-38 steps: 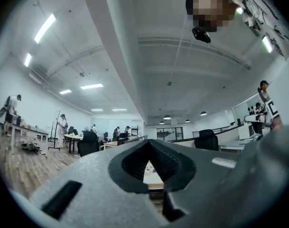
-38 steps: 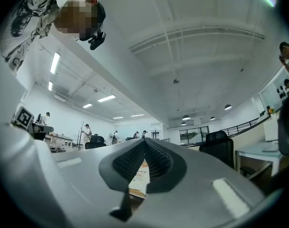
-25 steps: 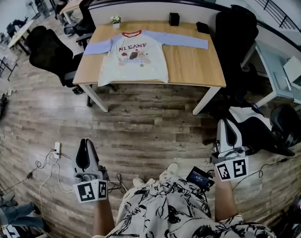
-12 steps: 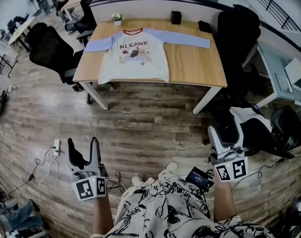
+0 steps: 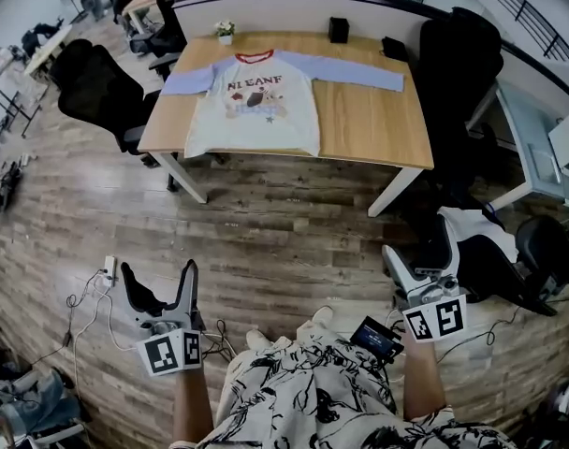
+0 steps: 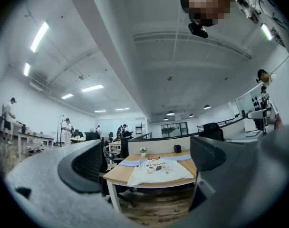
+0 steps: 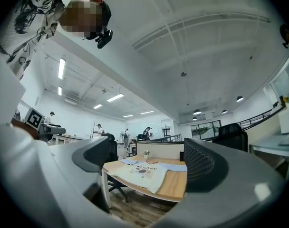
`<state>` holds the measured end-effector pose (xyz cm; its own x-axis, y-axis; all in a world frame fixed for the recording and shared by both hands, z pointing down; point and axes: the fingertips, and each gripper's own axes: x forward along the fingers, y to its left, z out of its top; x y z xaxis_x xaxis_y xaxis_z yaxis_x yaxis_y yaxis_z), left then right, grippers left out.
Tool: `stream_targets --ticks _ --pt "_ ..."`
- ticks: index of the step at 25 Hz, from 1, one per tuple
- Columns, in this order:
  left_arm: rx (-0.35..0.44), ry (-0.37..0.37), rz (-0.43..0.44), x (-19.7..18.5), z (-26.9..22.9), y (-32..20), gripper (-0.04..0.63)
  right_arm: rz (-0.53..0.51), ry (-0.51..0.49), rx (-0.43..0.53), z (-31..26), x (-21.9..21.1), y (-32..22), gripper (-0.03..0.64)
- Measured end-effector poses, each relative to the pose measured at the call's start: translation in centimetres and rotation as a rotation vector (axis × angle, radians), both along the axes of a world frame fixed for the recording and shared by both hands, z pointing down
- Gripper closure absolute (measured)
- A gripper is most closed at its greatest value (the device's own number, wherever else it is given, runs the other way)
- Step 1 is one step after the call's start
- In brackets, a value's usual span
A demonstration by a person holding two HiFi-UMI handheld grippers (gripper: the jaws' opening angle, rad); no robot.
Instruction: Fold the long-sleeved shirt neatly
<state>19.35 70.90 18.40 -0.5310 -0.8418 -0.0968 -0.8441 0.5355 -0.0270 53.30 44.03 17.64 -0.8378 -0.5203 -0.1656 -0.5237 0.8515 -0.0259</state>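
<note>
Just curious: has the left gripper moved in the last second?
Yes. The left gripper has just been opening its jaws, nothing between them; the outer jaw reaches toward the white power strip on the floor.

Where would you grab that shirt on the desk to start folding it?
Probably by the two sleeve ends, coming from the desk's near edge. The shirt lies flat, face up, with its sleeves spread wide to both sides, so their ends should lift and swing inward easily.

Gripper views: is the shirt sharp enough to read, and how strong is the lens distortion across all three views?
Left gripper view: strong fisheye, black corners, bright ceiling lights; shirt small but fairly sharp. Right gripper view: same curvature, shirt small, print unreadable. Head view: floorboards bow, table evenly lit, shirt clear.
</note>
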Motion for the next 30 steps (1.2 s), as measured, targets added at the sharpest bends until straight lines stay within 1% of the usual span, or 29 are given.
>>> stream_targets --ticks 5,9,14,17,21,24,28,30 --pt "0.0 0.011 -0.037 1.7 0.6 -2.2 0.02 -0.057 -0.029 -0.048 1.0 0.6 -2.4 0.127" --pt "-0.004 0.025 -0.045 3.1 1.1 -3.9 0.006 -0.094 -0.004 -0.048 1.6 0.2 -3.7 0.126" --pt "-0.023 0.06 -0.067 2.6 2.5 -5.1 0.003 -0.097 -0.021 -0.049 1.8 -0.5 -5.6 0.124" --pt "-0.02 0.08 -0.066 1.4 3.2 -6.5 0.003 -0.087 -0.015 -0.052 2.1 -1.2 -6.8 0.124" --pt "-0.003 0.083 -0.037 -1.3 3.3 -9.3 0.003 -0.066 -0.015 -0.034 1.7 -2.8 -8.3 0.126" --pt "0.017 0.073 -0.02 -4.0 2.3 -11.7 0.003 -0.048 -0.024 -0.031 1.2 -4.8 -9.7 0.124" --pt "0.031 0.03 -0.012 -7.9 0.6 -14.6 0.003 -0.053 -0.039 -0.009 -0.1 -7.9 -11.5 0.124" --pt "0.031 0.039 -0.017 -9.9 0.6 -15.5 0.003 -0.061 -0.04 -0.007 -0.5 -9.8 -12.3 0.124"
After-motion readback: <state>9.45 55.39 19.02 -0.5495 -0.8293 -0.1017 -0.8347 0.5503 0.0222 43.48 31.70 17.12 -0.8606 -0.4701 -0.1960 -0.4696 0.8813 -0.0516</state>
